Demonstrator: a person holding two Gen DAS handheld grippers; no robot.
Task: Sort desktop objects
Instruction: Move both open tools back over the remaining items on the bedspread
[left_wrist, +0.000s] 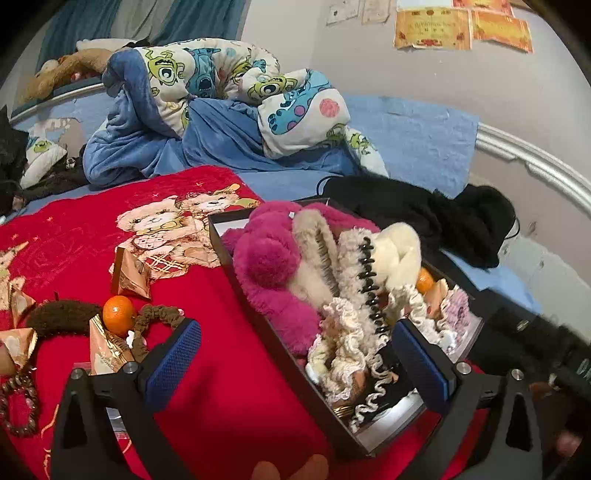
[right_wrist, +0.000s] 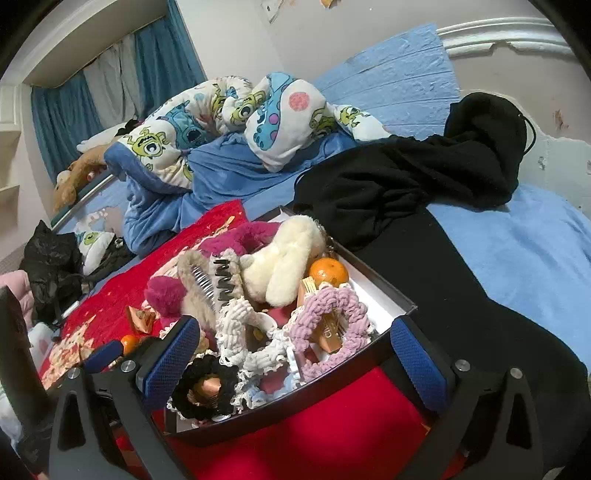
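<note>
A black box (left_wrist: 332, 417) on the red blanket holds a pink furry headband (left_wrist: 266, 258), a cream plush piece (right_wrist: 284, 258), a black claw clip (left_wrist: 373, 280), a lilac scrunchie (right_wrist: 328, 317), a black scrunchie (right_wrist: 207, 387) and a mandarin (right_wrist: 328, 272). Left of the box lie another mandarin (left_wrist: 118, 311), a brown scrunchie (left_wrist: 155, 317), gold-wrapped sweets (left_wrist: 131, 275) and a bead bracelet (left_wrist: 18, 402). My left gripper (left_wrist: 295, 363) is open over the box's near corner and holds nothing. My right gripper (right_wrist: 295, 358) is open across the box's near wall (right_wrist: 295, 400), empty.
All of this lies on a bed. A rumpled cartoon-print quilt (left_wrist: 221, 81) is heaped at the back. Black clothing (right_wrist: 406, 177) sprawls right of the box on the blue sheet (right_wrist: 517, 236). A brown fuzzy band (left_wrist: 59, 317) lies at the blanket's left edge.
</note>
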